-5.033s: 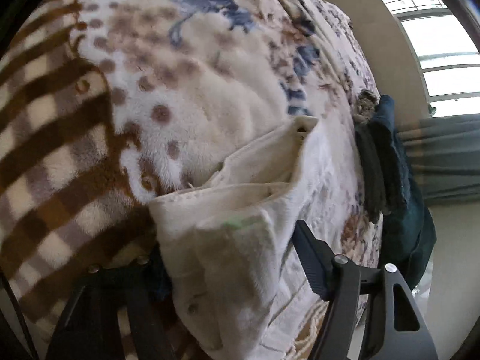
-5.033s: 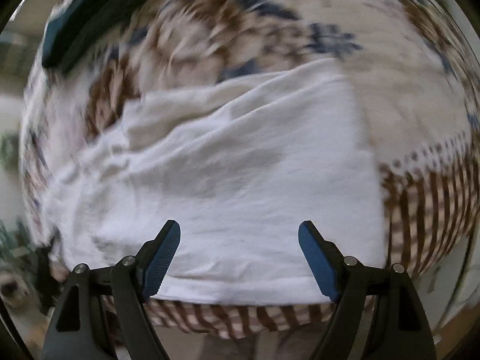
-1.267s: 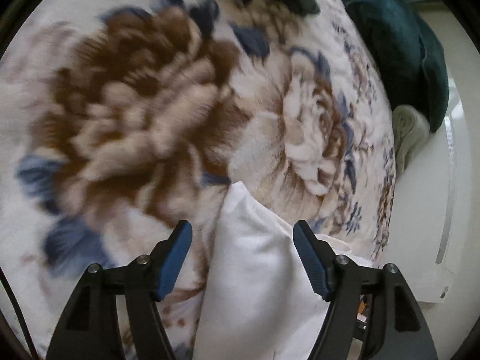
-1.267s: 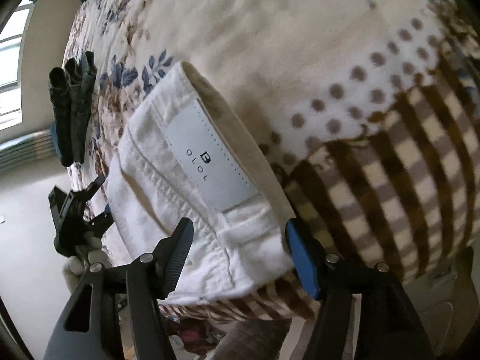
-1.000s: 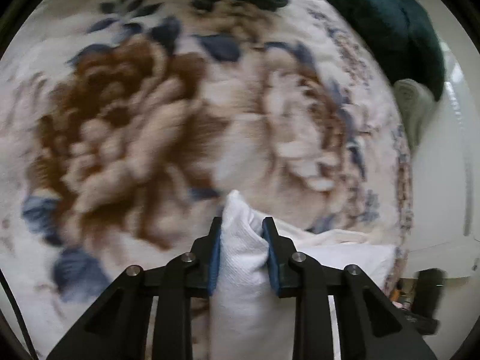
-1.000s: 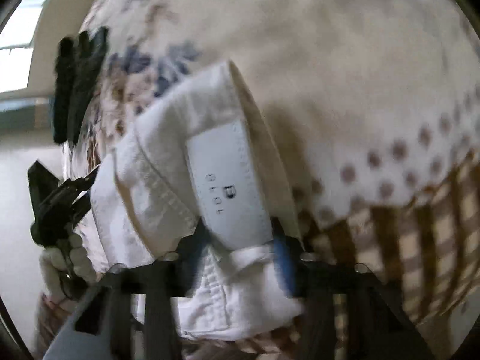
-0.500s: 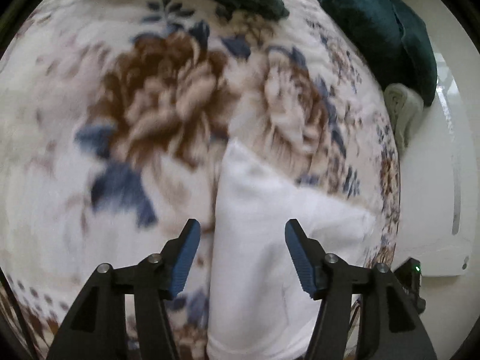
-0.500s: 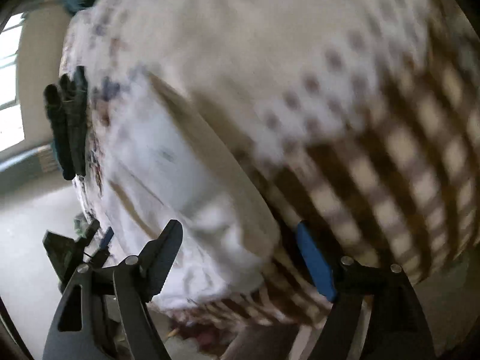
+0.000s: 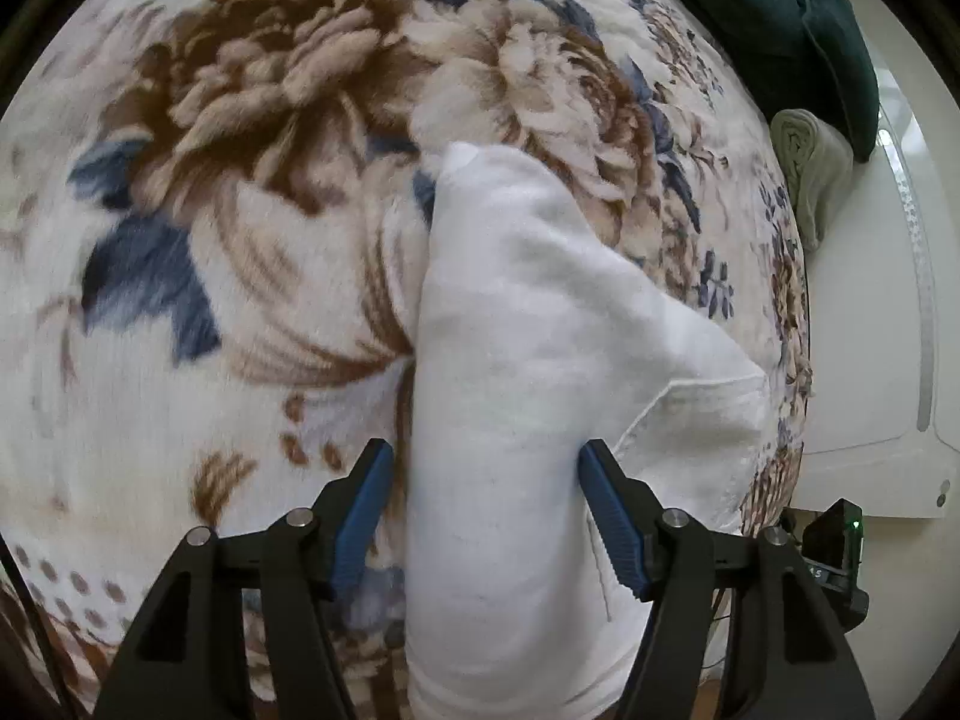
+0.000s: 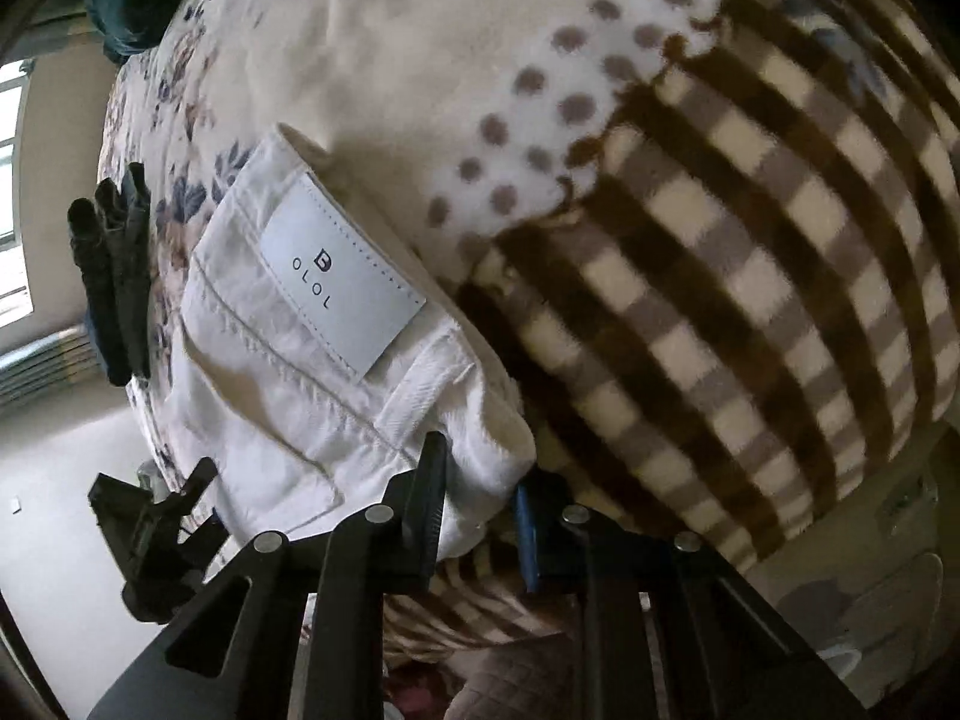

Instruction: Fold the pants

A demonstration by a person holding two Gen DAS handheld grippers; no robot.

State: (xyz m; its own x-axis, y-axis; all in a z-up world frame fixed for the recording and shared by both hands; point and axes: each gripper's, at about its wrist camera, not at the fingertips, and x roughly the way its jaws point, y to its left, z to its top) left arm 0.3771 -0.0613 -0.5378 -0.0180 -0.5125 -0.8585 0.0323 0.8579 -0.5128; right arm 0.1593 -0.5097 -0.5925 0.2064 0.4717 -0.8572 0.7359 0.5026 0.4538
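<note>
Left gripper (image 9: 486, 510): fingers spread wide astride white pants (image 9: 528, 360), gripping nothing. Pants lie on floral blanket (image 9: 240, 180) on bed, already folded into compact bundle reaching toward 12 o'clock. Right gripper (image 10: 480, 492): fingers nearly together, pinching waistband corner of pants (image 10: 288, 360) near label (image 10: 339, 276) at 10 o'clock. Judgement: folding nearly done; probably final tidy or placement left.

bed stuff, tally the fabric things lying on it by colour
white: 1, the folded white denim pants
dark green: 1, the velvet cushion
grey-green: 1, the rolled towel
black: 1, the stack of folded dark garments
total: 4, all lying on the floral and plaid fleece blanket
</note>
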